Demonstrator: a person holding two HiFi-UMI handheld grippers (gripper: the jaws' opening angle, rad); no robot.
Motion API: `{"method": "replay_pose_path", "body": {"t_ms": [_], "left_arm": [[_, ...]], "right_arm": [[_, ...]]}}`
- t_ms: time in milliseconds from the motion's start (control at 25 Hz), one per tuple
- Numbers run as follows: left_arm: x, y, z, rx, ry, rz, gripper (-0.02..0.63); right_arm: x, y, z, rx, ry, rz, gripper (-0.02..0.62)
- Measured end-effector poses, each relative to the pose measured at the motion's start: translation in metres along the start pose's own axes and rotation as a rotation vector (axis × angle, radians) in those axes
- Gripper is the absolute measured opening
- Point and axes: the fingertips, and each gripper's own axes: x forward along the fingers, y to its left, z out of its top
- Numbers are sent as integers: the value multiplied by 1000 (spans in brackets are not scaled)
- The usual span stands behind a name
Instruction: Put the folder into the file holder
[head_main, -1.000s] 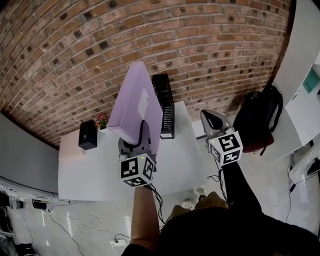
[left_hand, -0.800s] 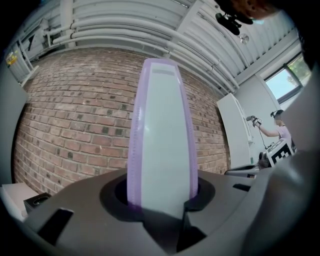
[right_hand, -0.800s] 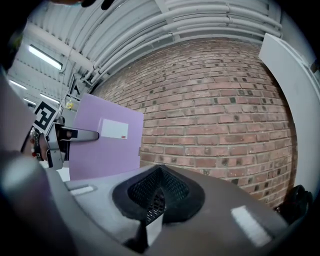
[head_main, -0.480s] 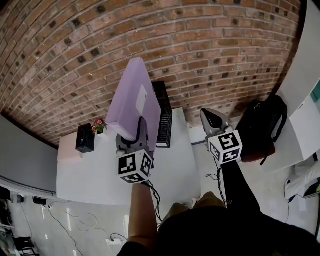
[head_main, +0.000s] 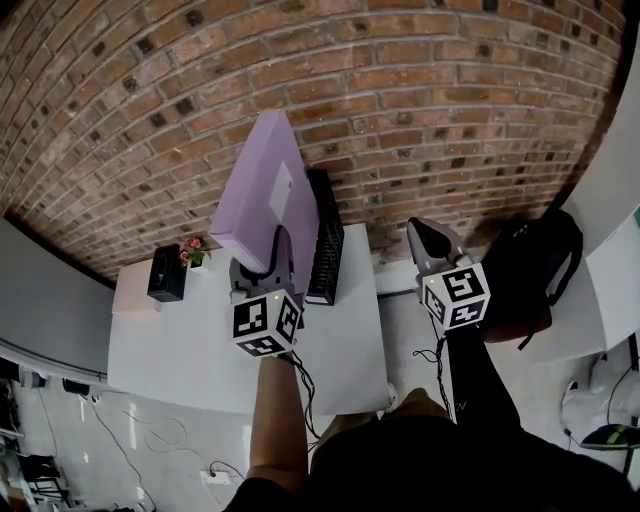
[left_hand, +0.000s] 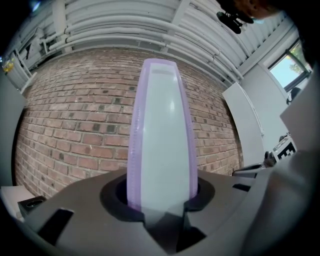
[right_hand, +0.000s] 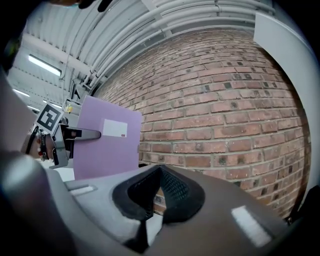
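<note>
A big brick wall (head_main: 400, 90) is seen at the back, and a white table (head_main: 170, 350) is set in front of it. A purple folder (head_main: 262, 185) is held upright above the far part of the table. Its white label (head_main: 283, 192) is turned to the right. A black backpack (head_main: 535, 260) is seen well past the table's right edge. A black file holder (head_main: 325, 250) is stood by the table's far right corner, just to the right of the folder. It cannot be told if the two touch.

The folder is gripped low on its near edge by the left gripper (head_main: 278, 245), with one finger pressed on each side of it. The right gripper (head_main: 425, 232) is held out past the table's right edge. Its fingers are closed together, and nothing is held between them. A small black box (head_main: 165, 275) is placed at the far left corner, with little flowers (head_main: 192, 247) just beside it.
</note>
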Motion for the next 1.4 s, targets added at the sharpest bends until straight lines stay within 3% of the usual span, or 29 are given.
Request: {"method": "replay_pose_path", "body": {"t_ms": [880,1400], "left_arm": [[56,2,-37,5,-21,50,160],[70,8,-74,-34,14,50,156]], "right_arm": [[3,-47,-35,32,55,-37,0],[4,-47,-61,55,103,-43,0]]}}
